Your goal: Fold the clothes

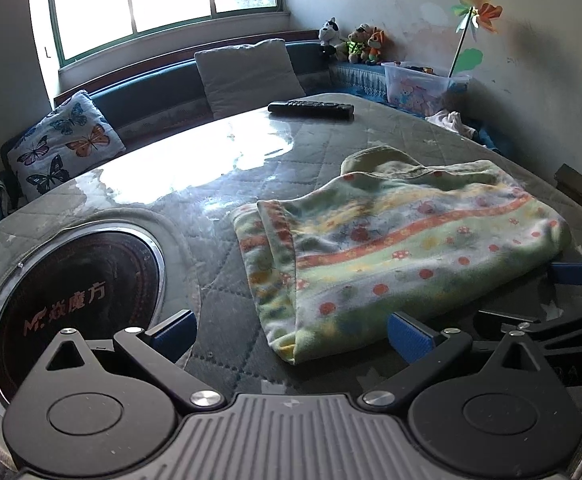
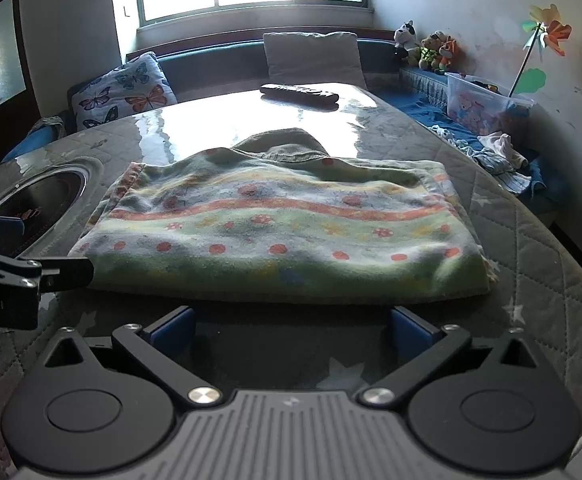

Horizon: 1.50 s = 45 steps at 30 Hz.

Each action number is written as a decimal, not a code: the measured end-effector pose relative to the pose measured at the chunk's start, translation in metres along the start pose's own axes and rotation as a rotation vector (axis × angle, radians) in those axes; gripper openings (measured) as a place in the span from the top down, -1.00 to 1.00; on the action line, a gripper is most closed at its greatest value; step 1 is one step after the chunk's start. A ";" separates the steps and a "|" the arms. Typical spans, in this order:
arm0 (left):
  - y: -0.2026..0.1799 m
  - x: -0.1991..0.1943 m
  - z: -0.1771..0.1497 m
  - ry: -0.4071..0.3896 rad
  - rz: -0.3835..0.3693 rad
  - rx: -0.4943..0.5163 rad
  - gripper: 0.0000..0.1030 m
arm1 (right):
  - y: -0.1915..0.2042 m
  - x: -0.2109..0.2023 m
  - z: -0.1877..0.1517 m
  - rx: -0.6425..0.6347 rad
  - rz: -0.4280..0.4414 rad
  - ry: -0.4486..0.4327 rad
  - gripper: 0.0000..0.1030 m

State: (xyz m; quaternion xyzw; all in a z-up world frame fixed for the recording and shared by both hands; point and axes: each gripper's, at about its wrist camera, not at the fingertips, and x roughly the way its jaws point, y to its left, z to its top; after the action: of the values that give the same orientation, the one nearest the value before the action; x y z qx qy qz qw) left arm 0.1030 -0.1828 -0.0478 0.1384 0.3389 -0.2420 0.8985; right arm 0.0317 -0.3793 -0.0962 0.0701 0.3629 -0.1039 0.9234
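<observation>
- As far as both views show, the garment point(image 2: 283, 232) lies on the table point(image 2: 531, 264) as a compact, doubled-over rectangle, with a green collar or hood point(image 2: 287, 142) poking out at its far edge.
- Its near edge looks like a clean fold; in the left view a layered flap point(image 1: 275, 240) shows along the left side, so at least one fold is in it.
- Left gripper point(image 1: 291, 332) has its jaws spread wide and grips nothing; it sits low by the garment's near left corner.
- Right gripper point(image 2: 291, 328) is likewise wide apart and empty, just short of the near edge.
- My judgement: this fits either a finished fold just let go, or a half-fold awaiting another. The pictures do not settle which.
- More clothes point(image 2: 499, 156) lie bunched on the bench to the right, so further pieces may remain.
- A remote point(image 2: 299, 94) rests at the far end, well apart.
</observation>
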 end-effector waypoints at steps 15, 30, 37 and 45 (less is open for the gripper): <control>0.005 -0.016 -0.012 -0.004 0.008 -0.008 -1.00 | 0.013 -0.010 -0.005 -0.008 -0.005 -0.007 -1.00; 0.009 -0.042 -0.028 -0.038 0.007 -0.009 -1.00 | 0.028 -0.032 -0.016 -0.016 -0.028 -0.029 -1.00; 0.007 -0.048 -0.033 -0.053 0.001 -0.006 -1.00 | 0.031 -0.040 -0.024 0.007 -0.041 -0.044 -1.00; 0.005 -0.055 -0.038 -0.066 -0.002 -0.003 -1.00 | 0.035 -0.045 -0.029 0.009 -0.044 -0.052 -1.00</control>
State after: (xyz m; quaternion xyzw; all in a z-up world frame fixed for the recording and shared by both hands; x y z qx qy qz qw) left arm 0.0486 -0.1442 -0.0381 0.1288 0.3096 -0.2466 0.9092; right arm -0.0114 -0.3328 -0.0847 0.0634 0.3399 -0.1275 0.9296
